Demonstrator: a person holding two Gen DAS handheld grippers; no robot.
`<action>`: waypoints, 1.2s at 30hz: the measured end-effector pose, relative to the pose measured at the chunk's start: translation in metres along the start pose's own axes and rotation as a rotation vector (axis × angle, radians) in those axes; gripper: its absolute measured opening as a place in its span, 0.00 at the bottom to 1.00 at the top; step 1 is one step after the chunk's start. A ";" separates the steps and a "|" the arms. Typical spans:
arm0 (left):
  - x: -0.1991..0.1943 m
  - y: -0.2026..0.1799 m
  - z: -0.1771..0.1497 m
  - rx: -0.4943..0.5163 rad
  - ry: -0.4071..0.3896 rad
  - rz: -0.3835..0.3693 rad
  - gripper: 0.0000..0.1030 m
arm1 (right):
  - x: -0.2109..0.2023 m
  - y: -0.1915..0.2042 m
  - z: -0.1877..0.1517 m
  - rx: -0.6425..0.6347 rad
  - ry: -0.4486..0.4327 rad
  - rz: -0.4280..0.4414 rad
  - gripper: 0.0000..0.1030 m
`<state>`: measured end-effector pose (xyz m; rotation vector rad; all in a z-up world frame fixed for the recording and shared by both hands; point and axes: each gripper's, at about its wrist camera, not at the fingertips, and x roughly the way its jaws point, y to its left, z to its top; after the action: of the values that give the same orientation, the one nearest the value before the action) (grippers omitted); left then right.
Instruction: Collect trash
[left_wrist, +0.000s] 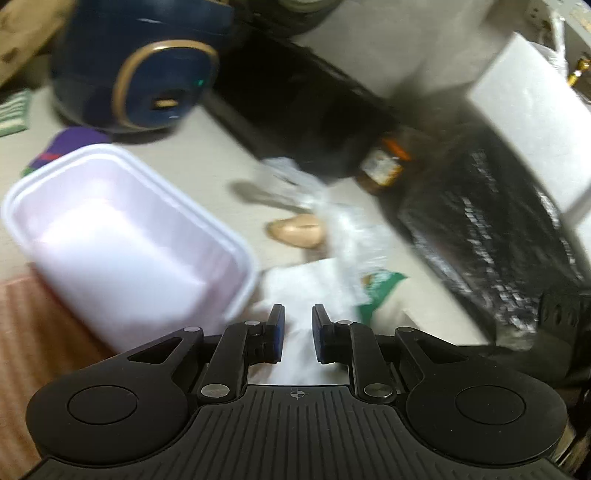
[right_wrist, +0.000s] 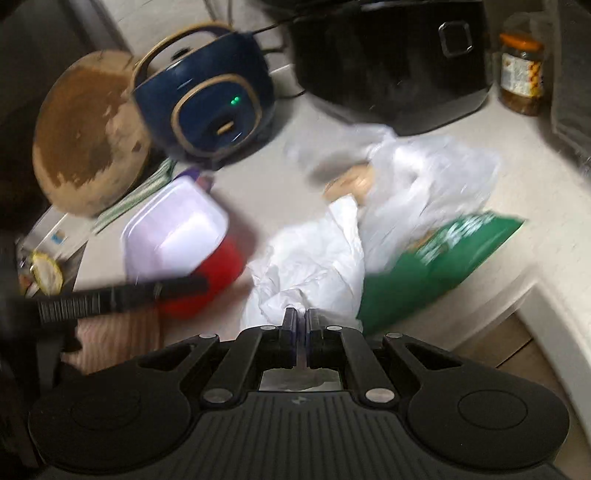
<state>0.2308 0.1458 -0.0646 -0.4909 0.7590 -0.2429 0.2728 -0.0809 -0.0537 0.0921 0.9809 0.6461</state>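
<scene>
A crumpled white paper sheet (right_wrist: 306, 258) lies on the pale counter (right_wrist: 280, 177), beside a green packet (right_wrist: 443, 258) and a clear plastic bag (right_wrist: 424, 173) with a tan bun (right_wrist: 351, 181) in it. My right gripper (right_wrist: 302, 314) is shut at the sheet's near edge, and a thin pale strip shows between its pads. My left gripper (left_wrist: 298, 314) stands open just above the same white sheet (left_wrist: 303, 284), with nothing pressed between its fingers. A lilac plastic tub (left_wrist: 122, 236) lies close on its left. In the right wrist view the left gripper (right_wrist: 122, 295) shows from the side.
A blue rice cooker (right_wrist: 214, 107), a black cooker (right_wrist: 388, 62) and a jar (right_wrist: 521, 74) stand at the back. A round wooden board (right_wrist: 85, 136) leans far left. The tub rests on a red bowl (right_wrist: 218, 273). A black foil bag (left_wrist: 480, 229) and white box (left_wrist: 528, 110) lie right.
</scene>
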 end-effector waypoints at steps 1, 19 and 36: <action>0.004 -0.005 0.002 0.018 -0.001 -0.002 0.18 | -0.003 0.001 -0.002 -0.005 -0.013 -0.007 0.11; 0.063 -0.061 -0.050 0.469 0.118 0.081 0.21 | -0.055 -0.037 -0.028 0.065 -0.167 -0.228 0.54; 0.021 -0.042 -0.038 0.297 -0.088 0.093 0.08 | -0.057 -0.039 -0.029 0.057 -0.196 -0.279 0.54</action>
<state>0.2168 0.0890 -0.0794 -0.1835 0.6446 -0.2406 0.2459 -0.1494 -0.0420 0.0658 0.8044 0.3463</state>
